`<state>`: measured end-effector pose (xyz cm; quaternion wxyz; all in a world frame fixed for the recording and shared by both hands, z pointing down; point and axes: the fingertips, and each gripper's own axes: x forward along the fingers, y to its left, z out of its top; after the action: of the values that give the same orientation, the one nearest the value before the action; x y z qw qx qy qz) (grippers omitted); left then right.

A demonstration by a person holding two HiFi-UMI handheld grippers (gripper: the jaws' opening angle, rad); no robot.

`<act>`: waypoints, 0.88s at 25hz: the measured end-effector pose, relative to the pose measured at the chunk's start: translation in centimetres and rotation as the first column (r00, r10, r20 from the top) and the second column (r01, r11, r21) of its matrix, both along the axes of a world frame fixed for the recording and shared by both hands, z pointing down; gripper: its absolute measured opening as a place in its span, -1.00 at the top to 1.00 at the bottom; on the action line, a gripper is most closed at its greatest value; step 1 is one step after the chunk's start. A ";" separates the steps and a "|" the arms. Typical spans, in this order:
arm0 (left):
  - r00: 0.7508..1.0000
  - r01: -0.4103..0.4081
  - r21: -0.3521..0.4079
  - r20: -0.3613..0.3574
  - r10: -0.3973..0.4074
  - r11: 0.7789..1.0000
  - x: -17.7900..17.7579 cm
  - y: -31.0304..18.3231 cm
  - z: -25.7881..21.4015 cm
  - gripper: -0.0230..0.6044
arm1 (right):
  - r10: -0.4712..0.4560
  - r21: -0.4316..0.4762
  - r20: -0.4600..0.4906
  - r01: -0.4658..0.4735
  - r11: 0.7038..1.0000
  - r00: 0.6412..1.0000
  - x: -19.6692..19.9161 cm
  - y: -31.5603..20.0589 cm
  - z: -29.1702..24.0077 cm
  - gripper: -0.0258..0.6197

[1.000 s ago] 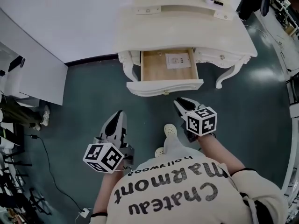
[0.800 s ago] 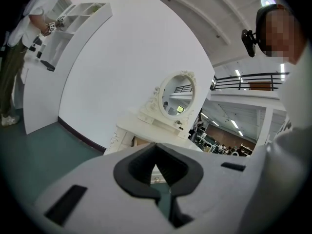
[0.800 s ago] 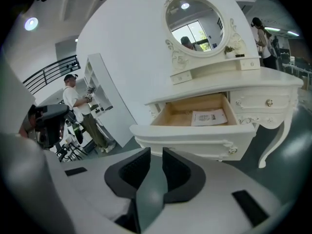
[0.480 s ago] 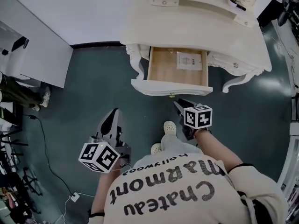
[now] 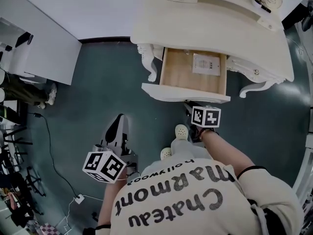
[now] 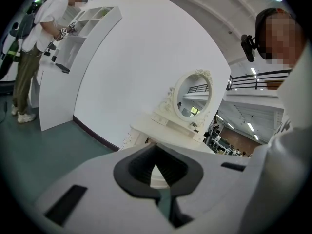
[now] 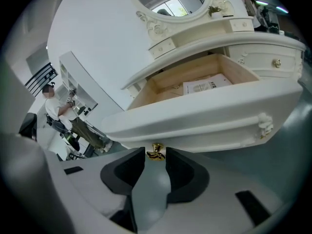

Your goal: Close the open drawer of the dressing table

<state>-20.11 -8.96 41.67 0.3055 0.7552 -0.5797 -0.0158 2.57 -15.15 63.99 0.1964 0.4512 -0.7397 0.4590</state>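
The drawer (image 5: pixel 186 93) stands pulled well out of the bench (image 5: pixel 205 28), with a paper (image 5: pixel 206 64) inside. The right tongs (image 7: pixel 155 156), whose jaws have just been opening and grip nothing, sit low at the drawer front. The gold knob (image 7: pixel 155 151) is just at the gap between their tips. A push from there, if angled, could skew the drawer or slide the tongs under its lower edge. The left tongs (image 6: pixel 156 147) are closed and empty over open floor, well clear of the bench.
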 end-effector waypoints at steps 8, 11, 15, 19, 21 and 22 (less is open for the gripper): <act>1.000 0.031 -0.005 -0.003 -0.031 0.999 -1.2 -0.2 0.3 0.90 | 0.018 -0.036 -0.049 -0.019 0.999 0.999 -0.8 -0.6 1.2 0.45; 0.999 0.034 0.000 -0.003 -0.034 0.999 -1.4 -0.1 0.1 0.90 | 0.015 -0.048 -0.079 -0.019 0.999 0.997 -1.0 -0.6 1.5 0.46; 0.999 0.043 -0.004 -0.001 -0.043 0.999 -1.8 0.3 0.3 0.90 | 0.013 -0.022 -0.069 -0.015 1.000 0.998 -0.9 -0.7 1.5 0.47; 0.999 0.045 -0.005 -0.003 -0.045 0.999 -2.3 0.9 0.3 0.90 | 0.008 -0.004 -0.069 -0.008 1.000 0.998 -1.0 -0.5 1.5 0.48; 0.999 0.044 -0.004 -0.009 -0.044 0.999 -2.4 1.3 0.3 0.90 | 0.018 0.003 -0.069 -0.018 1.000 0.997 -1.1 -0.5 1.5 0.48; 0.999 0.041 -0.002 -0.010 -0.041 0.999 -2.4 1.4 0.2 0.90 | 0.023 0.008 -0.065 -0.023 1.000 0.998 -1.1 -0.4 1.4 0.48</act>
<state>-22.51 -7.55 41.91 0.3088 0.7428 -0.5935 -0.0252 1.48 -15.59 65.44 0.2135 0.4750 -0.7293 0.4438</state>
